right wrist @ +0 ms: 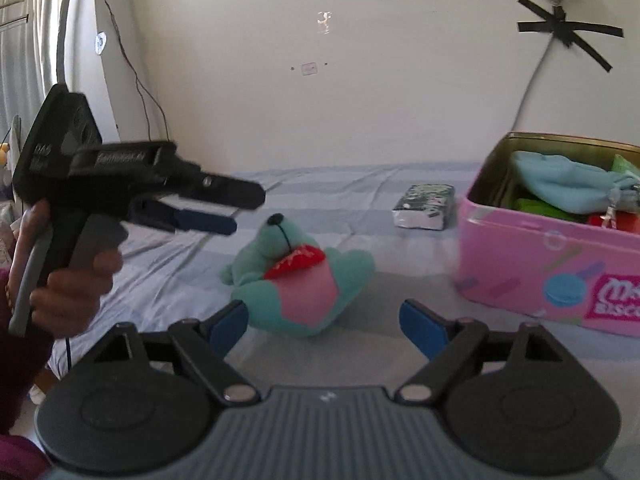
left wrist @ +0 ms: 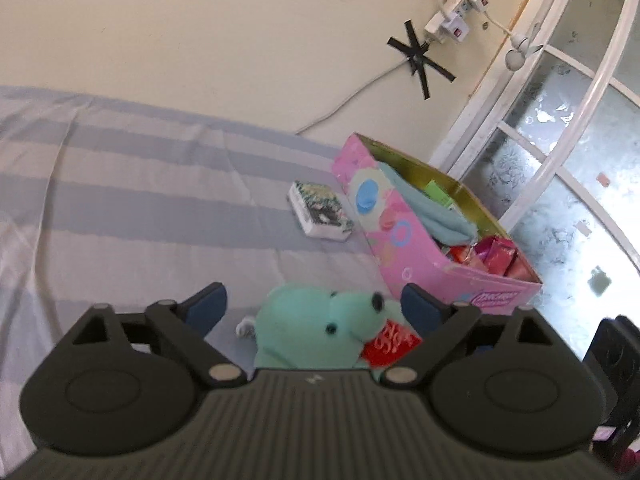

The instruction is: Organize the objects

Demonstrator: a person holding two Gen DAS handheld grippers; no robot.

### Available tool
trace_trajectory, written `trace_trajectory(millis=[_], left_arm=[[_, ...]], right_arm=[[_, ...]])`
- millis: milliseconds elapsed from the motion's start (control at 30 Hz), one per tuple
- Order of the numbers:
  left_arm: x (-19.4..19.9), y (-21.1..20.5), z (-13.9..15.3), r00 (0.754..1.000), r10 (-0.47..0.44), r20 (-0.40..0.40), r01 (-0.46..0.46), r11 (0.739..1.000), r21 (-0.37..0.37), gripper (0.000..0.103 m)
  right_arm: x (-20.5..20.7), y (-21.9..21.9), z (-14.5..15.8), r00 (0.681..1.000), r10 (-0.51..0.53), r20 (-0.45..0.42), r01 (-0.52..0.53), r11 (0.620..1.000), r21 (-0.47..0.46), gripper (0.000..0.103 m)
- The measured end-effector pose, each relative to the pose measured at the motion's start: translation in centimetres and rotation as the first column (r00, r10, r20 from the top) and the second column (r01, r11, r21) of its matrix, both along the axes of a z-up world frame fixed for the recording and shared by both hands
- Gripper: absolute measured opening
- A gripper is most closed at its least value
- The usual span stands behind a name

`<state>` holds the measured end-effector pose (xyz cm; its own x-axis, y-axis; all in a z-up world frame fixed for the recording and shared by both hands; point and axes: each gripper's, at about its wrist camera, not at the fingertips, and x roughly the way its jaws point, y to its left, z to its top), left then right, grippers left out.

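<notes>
Inside pink tin (right wrist: 532, 264), blue cloth (right wrist: 568, 184), red packets (left wrist: 496, 258), both grippers (left wrist: 314, 306) (right wrist: 324, 322) wide apart.

Looks like someone's bedroom: striped bed (left wrist: 140, 184) along a cream wall (left wrist: 240, 32), frosted window (left wrist: 568, 168) at right, power strip (left wrist: 452, 20) taped up top.

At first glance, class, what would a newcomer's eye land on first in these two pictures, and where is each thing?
The teal plush bear with a red heart lies on the striped bedsheet, right ahead of both open grippers. To its right stands the bright pink tin, lid off, stuffed with a light blue cloth and red packets. Behind the bear, beside the tin, a small patterned packet lies on the sheet.
</notes>
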<state>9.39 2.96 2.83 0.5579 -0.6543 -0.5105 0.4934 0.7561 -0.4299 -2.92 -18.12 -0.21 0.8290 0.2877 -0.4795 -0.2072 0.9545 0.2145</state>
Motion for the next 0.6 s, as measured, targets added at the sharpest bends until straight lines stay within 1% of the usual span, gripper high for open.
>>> trace_trajectory(millis=[33,67,133,167,200,267,333,400,433,533,600], left_arm=[[0.1,0.0,-0.4,1.0,0.007,-0.019,-0.007,1.0,0.0,0.097],[0.4,0.1,-1.0,0.999,0.01,-0.053,-0.011,1.0,-0.017,0.097],[0.9,0.3,-1.8,0.991,-0.013,-0.132,0.001,0.996,-0.091,0.097],[1.2,0.3,-2.2,0.986,-0.032,-0.162,0.012,0.993,-0.121,0.097],[1.5,0.1,-2.4,0.984,-0.037,-0.177,0.013,0.991,-0.135,0.097],[1.5,-0.3,-2.4,0.984,-0.038,-0.174,0.013,0.99,-0.143,0.097],[1.4,-0.6,-2.1,0.987,-0.051,-0.152,0.03,0.989,-0.142,0.097],[1.3,-1.1,-2.0,0.989,-0.054,-0.135,0.038,0.992,-0.119,0.096],[1.3,-1.3,-2.1,0.99,-0.051,-0.132,0.037,0.994,-0.105,0.096],[1.1,-1.2,-2.4,0.988,-0.04,-0.147,0.026,0.995,-0.093,0.096],[1.1,-0.6,-2.4,0.987,-0.038,-0.158,0.021,0.994,-0.112,0.096]], right_arm=[[-0.2,0.2,-0.2,1.0,0.006,-0.001,-0.006,1.0,0.005,0.09],[-0.2,0.5,-0.1,1.0,0.012,-0.005,-0.012,1.0,0.013,0.091],[0.4,0.5,-0.2,0.999,0.03,-0.016,-0.03,0.999,0.039,0.092],[0.4,0.6,-0.2,0.999,0.04,-0.023,-0.038,0.998,0.054,0.092],[0.5,0.7,-0.1,0.999,0.048,-0.025,-0.047,0.997,0.064,0.092],[0.4,0.8,-0.2,0.997,0.069,-0.022,-0.067,0.995,0.075,0.092],[0.2,0.8,-0.3,0.997,0.071,-0.026,-0.069,0.996,0.062,0.093],[0.3,0.9,-0.5,0.997,0.064,-0.034,-0.062,0.997,0.053,0.097],[0.5,0.9,-0.6,0.997,0.066,-0.039,-0.063,0.996,0.059,0.097],[0.7,1.3,-0.7,0.996,0.072,-0.048,-0.069,0.996,0.056,0.098],[0.6,1.4,-0.5,0.996,0.084,-0.039,-0.082,0.995,0.049,0.098]])
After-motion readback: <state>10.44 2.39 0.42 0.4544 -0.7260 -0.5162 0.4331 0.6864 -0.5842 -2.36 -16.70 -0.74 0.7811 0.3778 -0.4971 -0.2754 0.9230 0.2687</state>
